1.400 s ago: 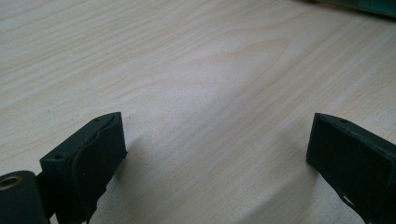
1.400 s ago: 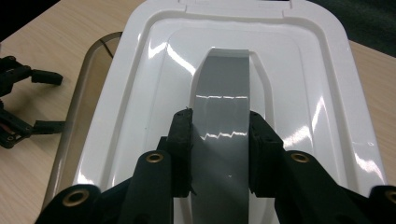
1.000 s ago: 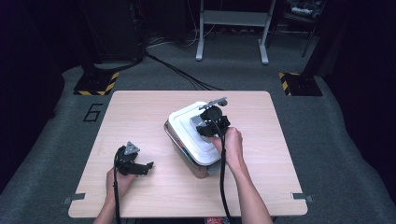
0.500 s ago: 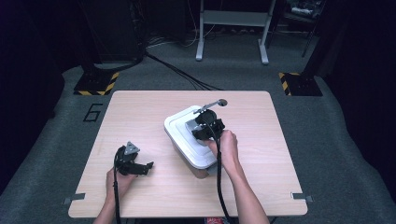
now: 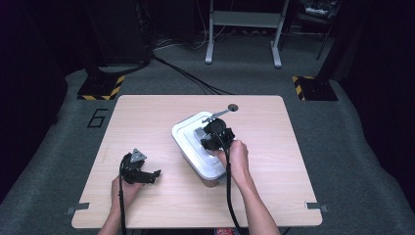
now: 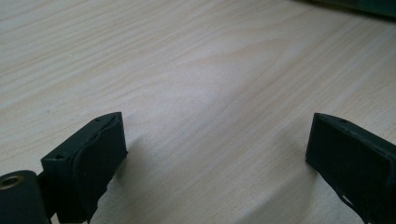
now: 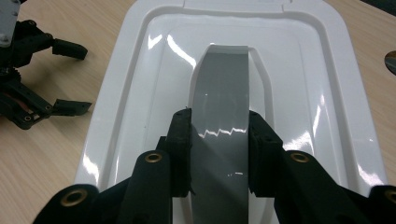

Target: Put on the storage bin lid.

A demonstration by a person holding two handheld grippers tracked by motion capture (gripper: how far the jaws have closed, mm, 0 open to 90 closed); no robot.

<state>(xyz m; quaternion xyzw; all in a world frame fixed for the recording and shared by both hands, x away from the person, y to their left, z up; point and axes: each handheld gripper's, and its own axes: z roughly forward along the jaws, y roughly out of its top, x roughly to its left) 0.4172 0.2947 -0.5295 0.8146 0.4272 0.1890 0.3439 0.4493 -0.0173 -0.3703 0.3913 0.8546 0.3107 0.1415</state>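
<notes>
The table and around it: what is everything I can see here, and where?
Lid: one, white, on its box mid-table.
Handle: one, grey, along the lid's middle.
Box: one, white, under the lid.
Table: one, light wood, with a round hole at the far edge.
Hazard-striped feet: two, yellow-black, on the floor behind.
Left gripper: black, open, resting on bare wood.
Right gripper: black, clamped on the handle.

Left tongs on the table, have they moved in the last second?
No. The left tongs lie open at the same spot, no nearer the table's near edge.
</notes>
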